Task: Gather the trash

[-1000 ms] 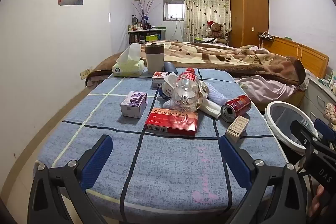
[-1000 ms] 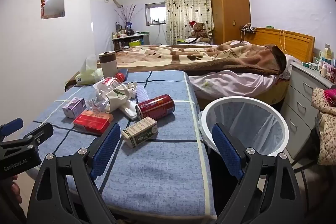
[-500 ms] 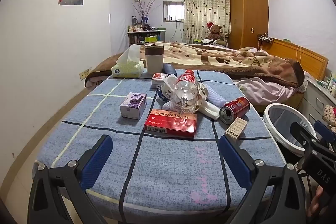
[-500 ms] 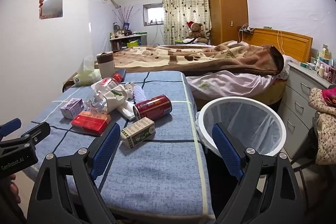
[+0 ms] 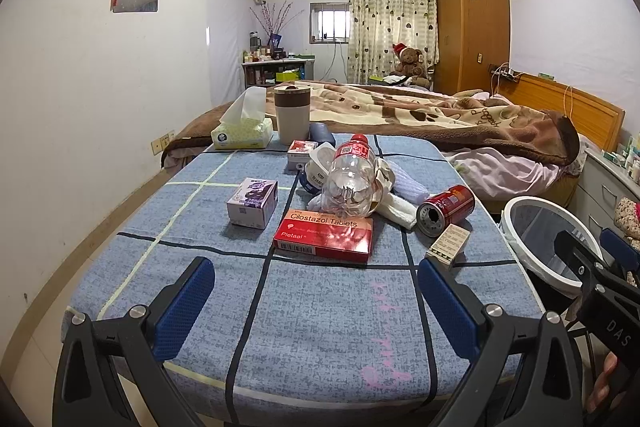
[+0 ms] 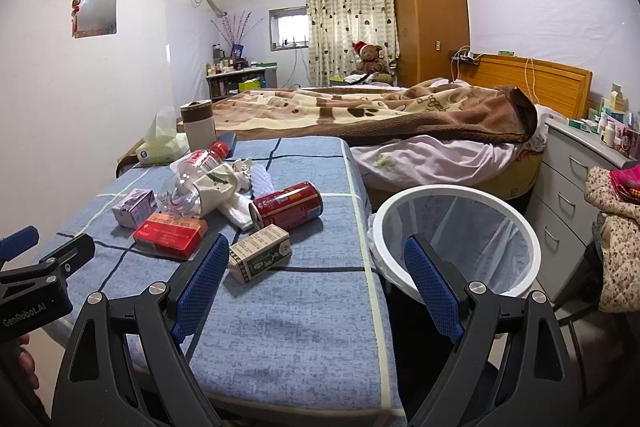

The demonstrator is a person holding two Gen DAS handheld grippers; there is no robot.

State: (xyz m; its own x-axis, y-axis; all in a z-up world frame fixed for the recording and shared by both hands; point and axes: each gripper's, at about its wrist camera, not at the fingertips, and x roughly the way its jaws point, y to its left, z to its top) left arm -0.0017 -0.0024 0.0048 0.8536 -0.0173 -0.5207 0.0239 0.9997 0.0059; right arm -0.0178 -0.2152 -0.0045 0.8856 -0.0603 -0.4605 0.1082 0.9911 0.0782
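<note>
Left gripper (image 5: 316,301): hovering above the near edge of the worktop, its blue-padded jaws standing wide apart and gripping nothing.
Right gripper (image 6: 316,275): hanging over the worktop's right near corner, jaws spread and empty.
Worktop (image 5: 312,319): a surface covered in blue cloth with a dark and pale grid, carrying all the litter.
Red tablet carton (image 5: 325,235): lying flat just ahead of the left gripper, printed face up.
Clear plastic bottle with red cap (image 5: 348,179): lying on its side just behind the carton, resting against crumpled white wrappers (image 5: 394,195).
Red drink can (image 6: 287,206): lying on its side right of the wrappers, open end facing the cameras.
Small green-and-cream box (image 6: 260,253): sitting just in front of the can, near the right gripper's left jaw.
Small lilac box (image 5: 253,202): standing left of the carton.
White round bin with mesh liner (image 6: 454,239): waiting on the floor, beside the worktop's right edge.
</note>
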